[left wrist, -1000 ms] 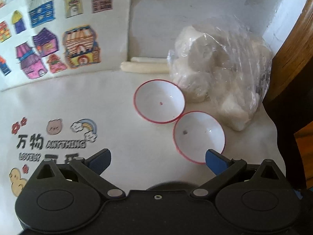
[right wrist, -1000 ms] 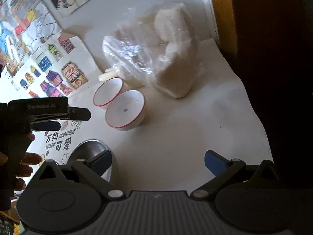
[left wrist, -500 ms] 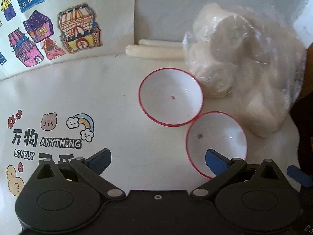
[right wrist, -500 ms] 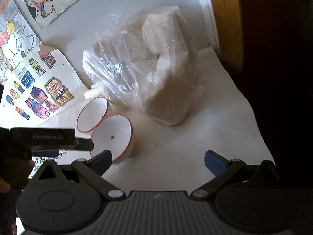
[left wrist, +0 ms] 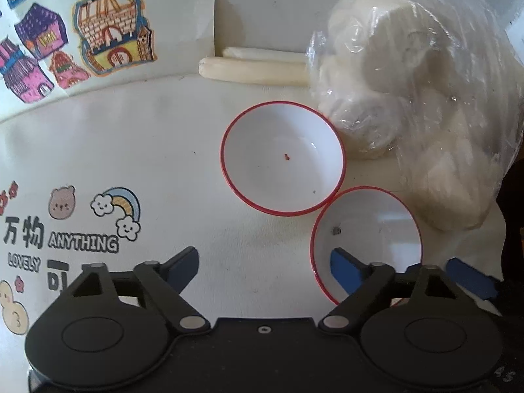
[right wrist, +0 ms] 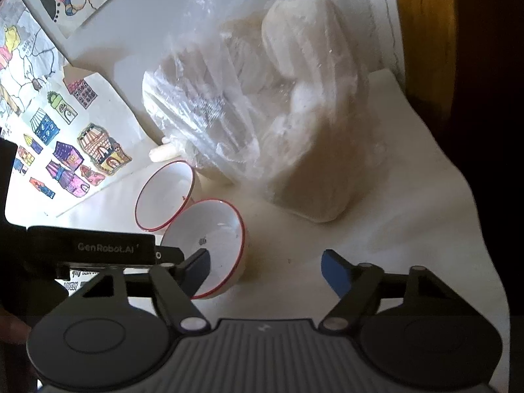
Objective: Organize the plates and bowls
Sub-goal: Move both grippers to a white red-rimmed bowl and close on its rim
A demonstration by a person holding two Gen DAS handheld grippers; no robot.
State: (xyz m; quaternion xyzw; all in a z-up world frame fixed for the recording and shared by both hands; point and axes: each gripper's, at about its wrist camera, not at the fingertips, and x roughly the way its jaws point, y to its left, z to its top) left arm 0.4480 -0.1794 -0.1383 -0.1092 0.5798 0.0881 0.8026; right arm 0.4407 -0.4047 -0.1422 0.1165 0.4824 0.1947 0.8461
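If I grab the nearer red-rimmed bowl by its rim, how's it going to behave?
The nearer bowl looks rigid and thin-walled, so probably light and stiff. Its glossy inside suggests a slippery rim, so a pinch may slide. It touches the farther bowl, so lifting may nudge that one. Its rounded sides narrow toward the base, so it could tip if pushed high.

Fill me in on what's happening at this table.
A person with a gripper in each hand is tidying two red-rimmed bowls that sit rim to rim on the white table, next to a plastic bag. The left gripper and the right gripper are both open, closing in on the near bowl; one finger of each overlaps its rim. Nothing is gripped yet. The far bowl is untouched.
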